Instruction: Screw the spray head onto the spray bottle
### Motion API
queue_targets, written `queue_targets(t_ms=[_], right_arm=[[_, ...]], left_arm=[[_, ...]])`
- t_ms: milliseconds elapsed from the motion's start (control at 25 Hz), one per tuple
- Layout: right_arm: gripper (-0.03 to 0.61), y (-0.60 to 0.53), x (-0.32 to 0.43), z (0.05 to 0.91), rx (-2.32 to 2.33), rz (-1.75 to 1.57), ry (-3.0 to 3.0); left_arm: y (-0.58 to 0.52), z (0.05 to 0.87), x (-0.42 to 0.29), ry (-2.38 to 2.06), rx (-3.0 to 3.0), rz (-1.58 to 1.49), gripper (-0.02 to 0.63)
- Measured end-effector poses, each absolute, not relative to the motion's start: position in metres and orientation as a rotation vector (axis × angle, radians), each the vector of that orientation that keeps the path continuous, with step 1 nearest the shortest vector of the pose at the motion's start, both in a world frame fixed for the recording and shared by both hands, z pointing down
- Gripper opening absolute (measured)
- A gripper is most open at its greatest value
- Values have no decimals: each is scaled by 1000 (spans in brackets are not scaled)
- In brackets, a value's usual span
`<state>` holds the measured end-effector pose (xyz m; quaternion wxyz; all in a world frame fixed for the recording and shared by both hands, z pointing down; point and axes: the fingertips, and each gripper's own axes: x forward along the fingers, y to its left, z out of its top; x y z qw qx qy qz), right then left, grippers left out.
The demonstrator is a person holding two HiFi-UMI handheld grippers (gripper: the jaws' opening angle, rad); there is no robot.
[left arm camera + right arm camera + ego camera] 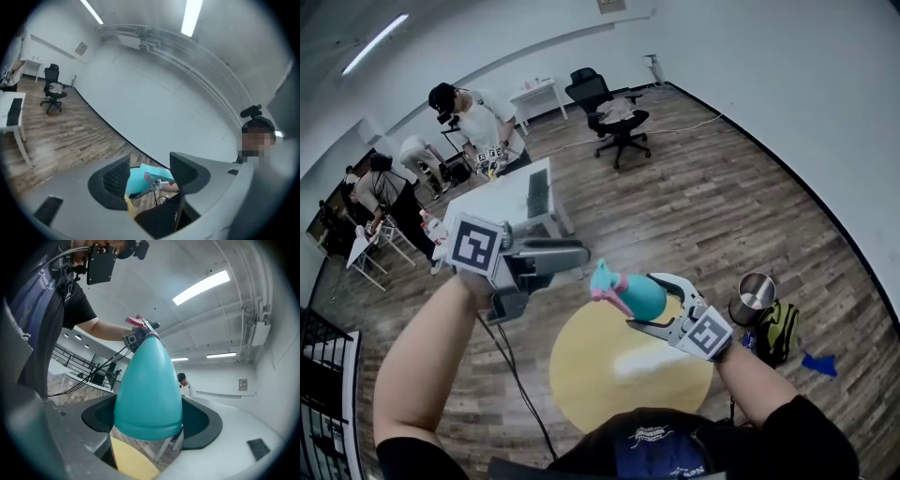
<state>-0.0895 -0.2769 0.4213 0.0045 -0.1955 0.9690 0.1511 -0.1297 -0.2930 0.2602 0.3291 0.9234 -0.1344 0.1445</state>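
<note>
One teal plastic spray bottle (641, 296) lay clamped at its wide end between the jaws of the right gripper (147, 420), held in the air above a round yellow table (581, 375), with one teal-and-pink spray head (601, 280) already seated on its neck. The left gripper (151, 174) stood wide open and empty just short of that head, apparently mid-screwing. The next move called for closing on the head and twisting it tighter.

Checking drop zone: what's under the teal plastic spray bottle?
A round yellow tabletop lies below the teal plastic spray bottle, held in air. The patch directly beneath is hidden by it.
</note>
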Motion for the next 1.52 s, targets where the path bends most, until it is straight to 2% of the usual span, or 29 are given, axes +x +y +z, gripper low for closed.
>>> queue_targets(t_ms=[200,400,520,640,680,720,880,1040,1120,1160,1280,1320,1440,1520], right_arm=[[408,-276,-99,428,-634,474,3060],[408,-272,-110,436,-597,449,3093],[407,-268,-113,441,-545,411,3108],[407,-266,-114,439,-492,331,3099],[407,-264,-116,437,-474,303,3090],[410,-263,-117,435,-455,276,3080],[410,-258,-114,433,-370,162,3041],[410,-248,-117,424,-282,130,3001],[410,-248,-115,420,-277,133,2985],[411,-249,-113,417,-284,138,2977],[410,-255,-109,409,-319,181,2970],[410,-256,-107,408,-338,195,2969],[411,-267,-94,406,-449,181,2947],[411,-278,-84,403,-537,149,2919]], left_arm=[[-277,285,-115,-319,2340,501,302],[-267,301,-117,-308,2434,830,275],[-264,310,-115,-297,2633,1149,192],[-255,308,-102,-193,2879,1448,163],[-251,307,-97,-139,2959,1536,121],[-246,306,-92,-81,3027,1630,106],[-233,309,-88,145,3179,2023,104],[-216,309,-92,457,3354,2191,103],[-215,305,-89,407,3394,2142,120],[-218,301,-87,320,3404,2084,173],[-236,281,-88,-15,3439,1832,281],[-239,270,-88,-123,3456,1710,288],[-247,231,-90,-449,3484,1083,299],[-263,215,-107,-763,3281,645,299]])
